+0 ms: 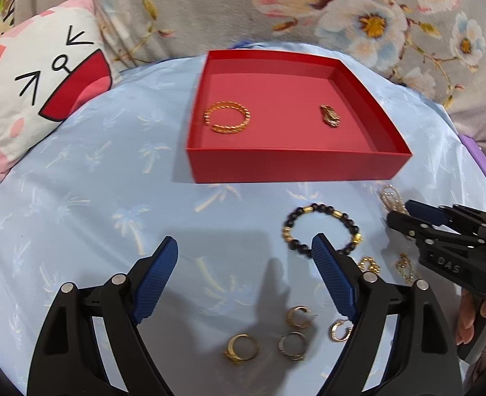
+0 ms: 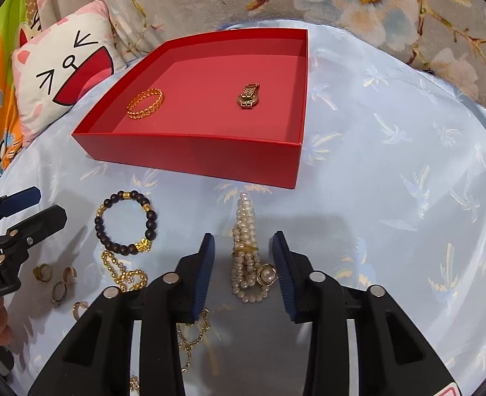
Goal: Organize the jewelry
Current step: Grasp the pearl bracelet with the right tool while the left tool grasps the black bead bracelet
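Sits open-topped on the pale blue palm-print cloth [image 2: 391,171]: a shallow red cardboard box [image 2: 190,156], matte, square-cornered. Holds a gold chain-link bangle [image 2: 145,103] at its left and a small gold watch [image 2: 249,96] further right, well apart. Lying on the cloth in front of the box: a dark beaded bracelet [image 2: 126,222] with gold spacers, a bunched pearl strand [image 2: 247,250] with a pearl ring, a gold chain [image 2: 124,272], and several gold rings [image 1: 269,336]. Right gripper [image 2: 243,272] spread partway, empty, blue ribbed pads flanking the pearl strand. Left gripper [image 1: 243,280] wide apart, empty, above the rings. Behind, a cartoon cat pillow [image 1: 41,76] and floral fabric [image 1: 358,10].
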Action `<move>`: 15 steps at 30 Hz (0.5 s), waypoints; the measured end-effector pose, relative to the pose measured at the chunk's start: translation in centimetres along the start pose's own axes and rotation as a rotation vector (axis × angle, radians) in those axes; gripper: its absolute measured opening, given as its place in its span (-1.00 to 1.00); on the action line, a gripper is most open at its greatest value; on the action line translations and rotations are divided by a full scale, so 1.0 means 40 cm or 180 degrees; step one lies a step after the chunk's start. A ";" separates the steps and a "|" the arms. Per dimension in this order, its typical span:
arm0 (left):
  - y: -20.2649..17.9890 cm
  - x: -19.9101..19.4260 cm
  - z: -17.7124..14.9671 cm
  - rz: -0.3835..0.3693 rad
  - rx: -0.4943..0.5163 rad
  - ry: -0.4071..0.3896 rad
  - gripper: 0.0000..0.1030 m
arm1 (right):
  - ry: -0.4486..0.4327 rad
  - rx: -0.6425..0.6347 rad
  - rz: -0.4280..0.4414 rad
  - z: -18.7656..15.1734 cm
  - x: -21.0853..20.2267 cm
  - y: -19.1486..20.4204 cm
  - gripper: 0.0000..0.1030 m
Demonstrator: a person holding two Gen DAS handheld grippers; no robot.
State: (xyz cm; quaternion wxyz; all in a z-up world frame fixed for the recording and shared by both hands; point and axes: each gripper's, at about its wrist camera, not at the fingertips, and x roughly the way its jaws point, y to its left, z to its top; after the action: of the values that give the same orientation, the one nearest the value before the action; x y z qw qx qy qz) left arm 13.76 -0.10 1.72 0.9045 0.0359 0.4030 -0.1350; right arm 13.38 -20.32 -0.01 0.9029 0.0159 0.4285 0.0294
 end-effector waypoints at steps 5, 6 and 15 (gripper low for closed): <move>-0.042 0.015 0.004 -0.0013 0.0099 0.0003 0.64 | -0.0004 0.0020 0.0001 -0.001 -0.001 -0.009 -0.73; -0.049 0.020 0.007 -0.0006 0.0120 0.0003 0.64 | -0.0004 0.0032 0.0003 -0.003 -0.003 -0.012 -0.73; -0.086 0.058 0.026 -0.0102 0.0138 0.0087 0.49 | -0.0005 0.0125 0.0024 -0.021 -0.018 -0.026 -0.73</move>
State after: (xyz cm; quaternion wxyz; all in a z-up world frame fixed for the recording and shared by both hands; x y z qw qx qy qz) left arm 15.05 -4.07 0.84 0.8956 0.0509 0.4129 -0.1577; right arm 12.30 -21.42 -0.05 0.9027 0.0353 0.4282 0.0244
